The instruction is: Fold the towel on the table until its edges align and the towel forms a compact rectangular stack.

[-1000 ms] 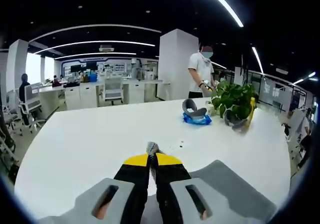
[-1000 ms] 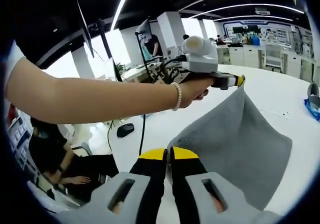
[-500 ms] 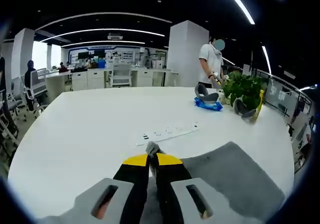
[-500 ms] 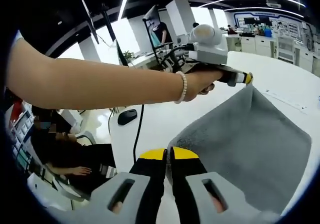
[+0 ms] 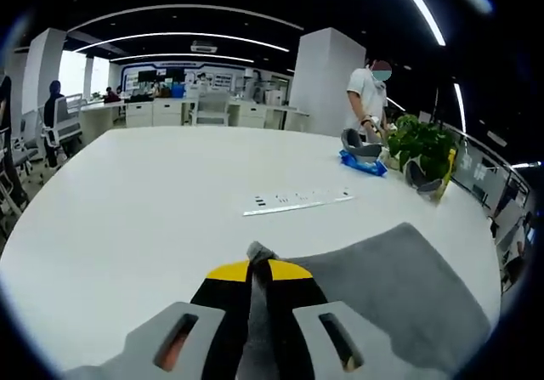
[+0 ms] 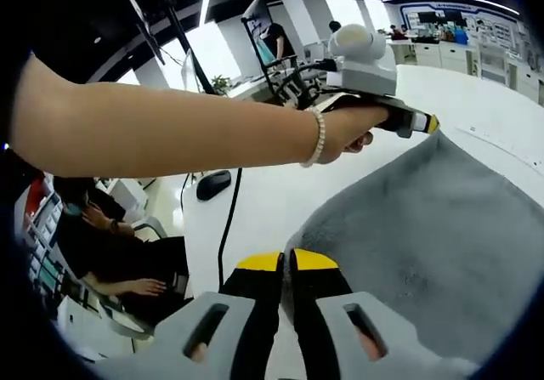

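Between the closed yellow-tipped jaws of the left gripper (image 5: 259, 269) sat a pinched corner of the grey towel (image 5: 382, 286), the cloth spreading away to the right over the white table (image 5: 127, 201). The right gripper (image 6: 285, 261) was clamped on another corner — the towel's edge ran taut from it up to the left gripper's tip. Beyond lay open tabletop, a power strip (image 5: 297, 201) and a plant (image 5: 422, 144) well apart. A hand (image 6: 344, 133) with a bead bracelet (image 6: 318, 138) held the left tool, forearm level.
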Tool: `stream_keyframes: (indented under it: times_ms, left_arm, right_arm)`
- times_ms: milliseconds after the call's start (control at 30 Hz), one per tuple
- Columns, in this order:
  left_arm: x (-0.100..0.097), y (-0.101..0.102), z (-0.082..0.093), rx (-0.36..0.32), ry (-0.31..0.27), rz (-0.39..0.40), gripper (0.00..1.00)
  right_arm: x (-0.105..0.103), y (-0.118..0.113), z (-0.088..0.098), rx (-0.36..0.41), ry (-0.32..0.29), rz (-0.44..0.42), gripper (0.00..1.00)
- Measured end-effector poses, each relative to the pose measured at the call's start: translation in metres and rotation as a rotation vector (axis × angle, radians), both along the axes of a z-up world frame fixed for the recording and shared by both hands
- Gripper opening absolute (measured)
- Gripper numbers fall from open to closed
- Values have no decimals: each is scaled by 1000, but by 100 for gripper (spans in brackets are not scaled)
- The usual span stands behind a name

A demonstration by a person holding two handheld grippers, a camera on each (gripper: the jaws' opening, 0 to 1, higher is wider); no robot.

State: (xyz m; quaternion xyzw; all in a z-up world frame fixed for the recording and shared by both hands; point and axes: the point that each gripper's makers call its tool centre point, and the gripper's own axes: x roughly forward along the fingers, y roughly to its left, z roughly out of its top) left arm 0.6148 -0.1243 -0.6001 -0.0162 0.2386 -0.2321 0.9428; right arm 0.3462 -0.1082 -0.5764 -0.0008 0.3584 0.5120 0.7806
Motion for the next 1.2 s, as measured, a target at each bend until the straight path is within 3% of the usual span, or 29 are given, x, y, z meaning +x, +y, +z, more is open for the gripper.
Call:
stream_keyframes:
  times_ms: [500, 833, 933, 1033, 1133, 1200]
  left_arm:
    - [-18, 20, -14, 4, 35, 44, 6]
    - [-35, 30, 0, -11, 38, 83, 6]
    - [-45, 29, 12, -22, 15, 96, 7]
    - [-63, 27, 17, 14, 8, 75, 7]
    - [-82, 25, 17, 49, 11, 52, 7]
    - [-100, 24, 18, 56, 13, 49, 7]
  right_arm:
    - [6, 2, -11, 6, -22, 10, 4]
    - [-2, 4, 5, 55, -94, 62, 12]
    - [0, -7, 6, 62, -97, 54, 13]
    - [9, -19, 10, 47, -124, 35, 12]
    - [29, -48, 15, 5, -190, 8, 9]
    - [43, -66, 16, -24, -203, -25, 5]
